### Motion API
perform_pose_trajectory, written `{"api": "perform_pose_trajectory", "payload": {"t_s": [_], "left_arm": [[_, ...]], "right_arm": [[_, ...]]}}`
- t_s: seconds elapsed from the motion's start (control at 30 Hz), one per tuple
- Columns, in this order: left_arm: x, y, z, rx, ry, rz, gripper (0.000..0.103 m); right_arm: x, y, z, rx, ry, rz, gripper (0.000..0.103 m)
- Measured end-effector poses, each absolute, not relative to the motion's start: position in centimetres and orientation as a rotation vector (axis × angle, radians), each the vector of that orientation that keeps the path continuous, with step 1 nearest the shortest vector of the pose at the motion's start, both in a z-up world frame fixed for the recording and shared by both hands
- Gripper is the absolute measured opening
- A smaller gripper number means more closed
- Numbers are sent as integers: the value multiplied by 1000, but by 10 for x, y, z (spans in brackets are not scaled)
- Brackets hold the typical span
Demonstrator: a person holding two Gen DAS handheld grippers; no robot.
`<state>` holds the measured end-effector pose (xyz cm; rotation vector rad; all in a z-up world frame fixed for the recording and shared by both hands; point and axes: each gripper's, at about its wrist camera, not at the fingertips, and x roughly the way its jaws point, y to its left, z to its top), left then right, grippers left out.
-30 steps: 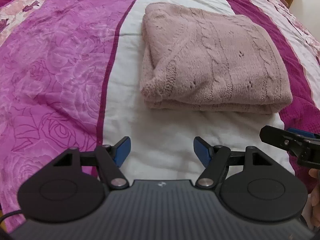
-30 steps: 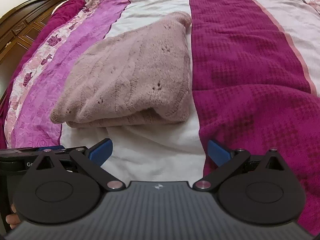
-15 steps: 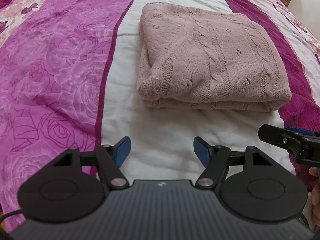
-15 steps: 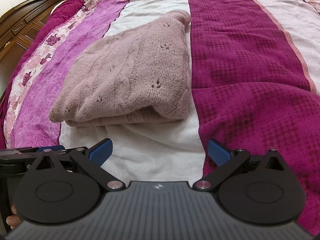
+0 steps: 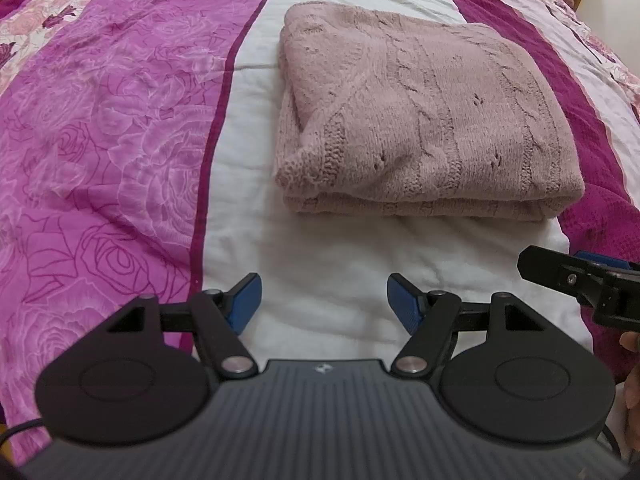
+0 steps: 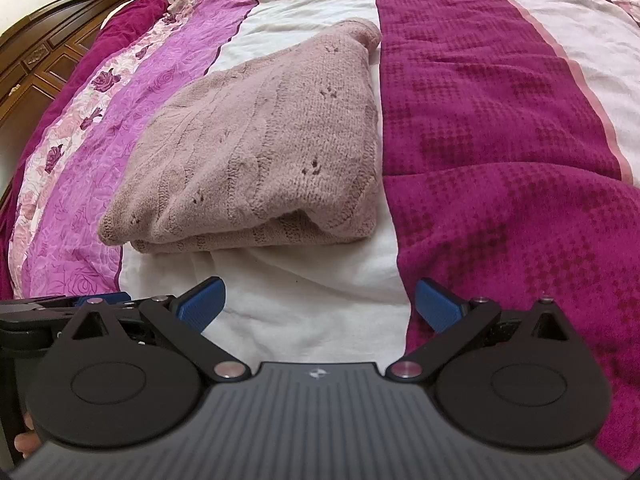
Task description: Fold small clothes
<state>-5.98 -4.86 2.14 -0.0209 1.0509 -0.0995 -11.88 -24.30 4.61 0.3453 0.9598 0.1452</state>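
A dusty-pink knitted sweater (image 5: 424, 120) lies folded into a thick rectangle on the white stripe of the bedspread; it also shows in the right wrist view (image 6: 264, 152). My left gripper (image 5: 323, 300) is open and empty, held above the white stripe a little short of the sweater's near edge. My right gripper (image 6: 318, 307) is open and empty, also short of the sweater, over the border of the white and dark magenta stripes. Each gripper shows at the edge of the other's view: the right one (image 5: 580, 284) and the left one (image 6: 64, 312).
The bedspread has a pink rose-patterned stripe (image 5: 100, 140) on the left and a dark magenta textured stripe (image 6: 500, 140) on the right. A dark wooden headboard (image 6: 44, 56) stands at the far left of the right wrist view.
Both grippers have drifted slightly, so the sweater sits a little differently in each view. The sweater has not moved and both grippers stay open.
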Motion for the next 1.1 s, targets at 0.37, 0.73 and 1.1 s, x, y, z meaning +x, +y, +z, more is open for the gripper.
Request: {"api": "perform_pose_trajectory", "payload": {"t_s": [0.37, 0.73, 1.1], "left_arm": [[-60, -49, 21, -16, 1052, -101, 71], [-59, -49, 20, -12, 1054, -103, 71], [-59, -50, 20, -10, 1055, -103, 71]], "right_arm": [[-119, -243, 46, 345, 960, 145, 103], [-118, -243, 46, 345, 962, 146, 103], [-118, -243, 46, 345, 962, 145, 103]]}}
